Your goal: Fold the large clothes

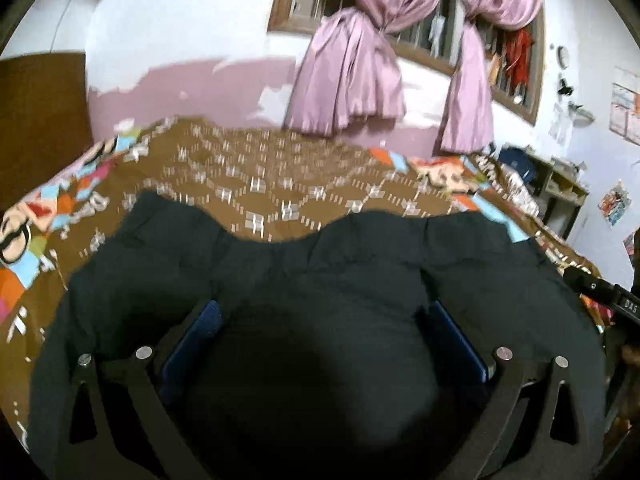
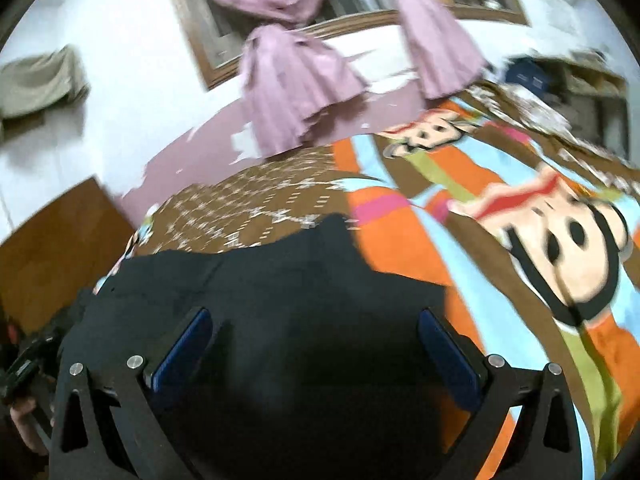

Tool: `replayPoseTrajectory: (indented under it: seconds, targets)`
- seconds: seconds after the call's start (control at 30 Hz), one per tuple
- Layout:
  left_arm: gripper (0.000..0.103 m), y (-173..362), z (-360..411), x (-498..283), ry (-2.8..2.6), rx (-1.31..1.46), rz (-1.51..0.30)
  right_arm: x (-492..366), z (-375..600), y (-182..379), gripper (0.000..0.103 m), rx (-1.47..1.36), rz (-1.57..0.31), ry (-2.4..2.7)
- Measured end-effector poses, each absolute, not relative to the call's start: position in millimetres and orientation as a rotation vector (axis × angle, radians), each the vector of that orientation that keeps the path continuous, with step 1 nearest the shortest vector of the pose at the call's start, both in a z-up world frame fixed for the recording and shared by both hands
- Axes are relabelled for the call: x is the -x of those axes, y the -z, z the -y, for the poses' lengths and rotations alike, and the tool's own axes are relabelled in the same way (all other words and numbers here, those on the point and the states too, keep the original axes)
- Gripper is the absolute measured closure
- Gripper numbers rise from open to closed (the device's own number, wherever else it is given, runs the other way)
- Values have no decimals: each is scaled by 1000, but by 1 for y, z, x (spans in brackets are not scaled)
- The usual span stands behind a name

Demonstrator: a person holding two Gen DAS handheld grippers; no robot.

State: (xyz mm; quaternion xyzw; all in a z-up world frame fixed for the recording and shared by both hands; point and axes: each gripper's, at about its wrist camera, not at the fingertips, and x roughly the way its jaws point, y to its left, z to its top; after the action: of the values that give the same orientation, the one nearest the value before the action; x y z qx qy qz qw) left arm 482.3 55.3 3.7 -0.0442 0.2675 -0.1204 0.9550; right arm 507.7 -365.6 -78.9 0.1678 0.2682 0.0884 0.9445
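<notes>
Two views are being filled largely by a bed (image 1: 280, 184), which is being covered by a brown patterned bedspread (image 2: 248, 208) with a bright cartoon-print border (image 2: 560, 248). Across this bedspread a dark garment (image 1: 320, 272) is being spread, its far edge lying in soft waves and its near part running under both grippers. Behind the bed, a barred window (image 1: 440, 36) is being framed by knotted pink curtains (image 1: 352, 76). At the far right of the left view, an open shelf unit (image 1: 560, 188) is being used for small items, too blurred to name. The left gripper (image 1: 320, 336) is being held wide apart over the dark cloth, nothing being pinched between its blue pads (image 1: 196, 340). The right gripper (image 2: 316, 344) is likewise being held wide over the garment's right part, its blue pads (image 2: 448, 356) gripping nothing.
</notes>
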Motion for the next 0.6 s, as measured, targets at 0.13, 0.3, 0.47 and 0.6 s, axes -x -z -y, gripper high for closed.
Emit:
replayPoseTrajectory:
  seconds: [0.13,0.3,0.47,0.6]
  targets:
    - [1,-22,-61,-458,254,91,-437,-507,385,91,0,-424,-599,-143]
    - [1,-34,-84,-443,216,122,-431,-505,388,104,0,-415,-651,-172]
    - [1,-38,-119,-433,134,163,-474,-504,383,117,0,-406,-684,-208]
    - [1,-37,-161,-427,91,211,-510,-508,393,132,0,-484,-705,-255]
